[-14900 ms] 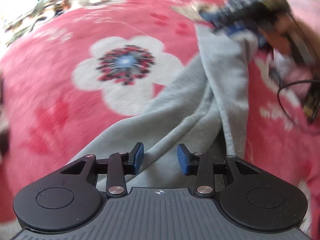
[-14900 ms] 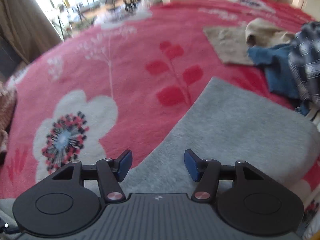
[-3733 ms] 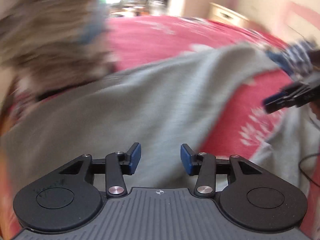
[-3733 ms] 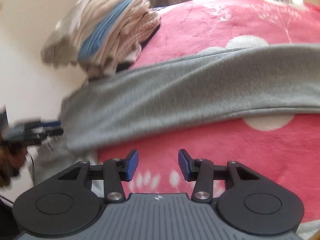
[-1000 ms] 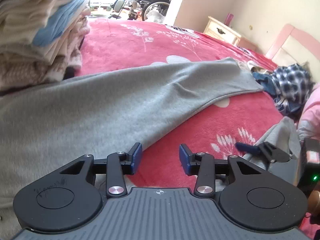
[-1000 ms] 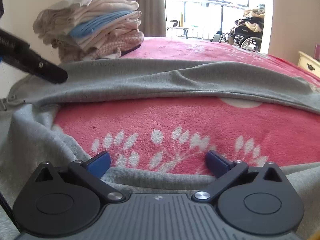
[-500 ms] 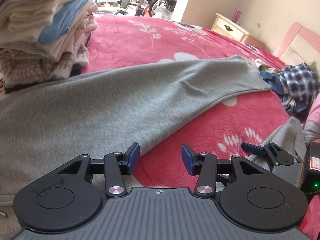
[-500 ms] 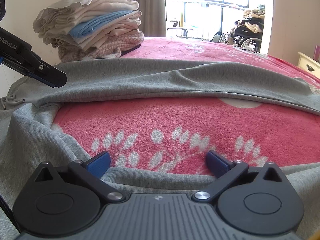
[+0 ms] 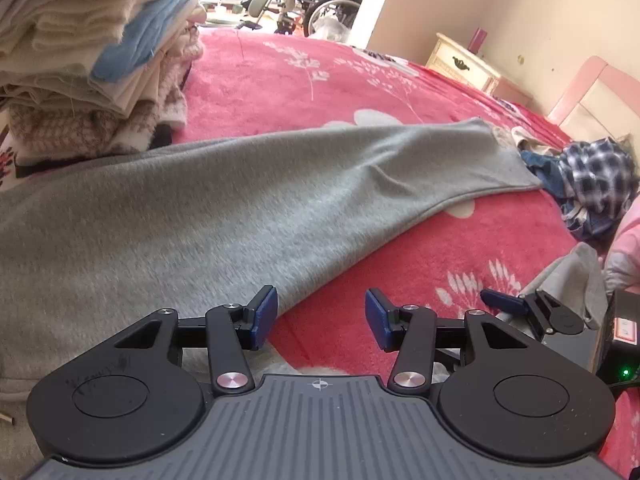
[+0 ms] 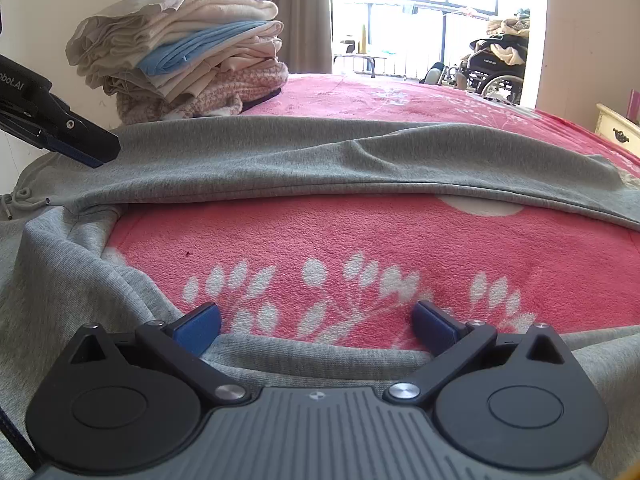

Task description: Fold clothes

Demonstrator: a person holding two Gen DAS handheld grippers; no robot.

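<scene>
Since the grey trousers (image 9: 224, 216) are soft and limp, I'd pinch the lower-frame hem; left gripper (image 9: 320, 316) half-open and just widened, right gripper (image 10: 316, 326) wide, both empty.

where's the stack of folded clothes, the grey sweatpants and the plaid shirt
stack of folded clothes (image 10: 188, 60), right wrist view, on the blue layer
grey sweatpants (image 9: 224, 216), left wrist view, mid leg
plaid shirt (image 9: 592, 176), left wrist view, on the crumpled checks

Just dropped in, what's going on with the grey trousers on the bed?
A person with a gripper in each hand is folding grey trousers on a red blanket. One leg lies stretched flat across the bed; the other lies under the right gripper. Both grippers are open and hold nothing; the left gripper has just been opening near the flat leg's edge. A stack of folded clothes sits behind.
</scene>
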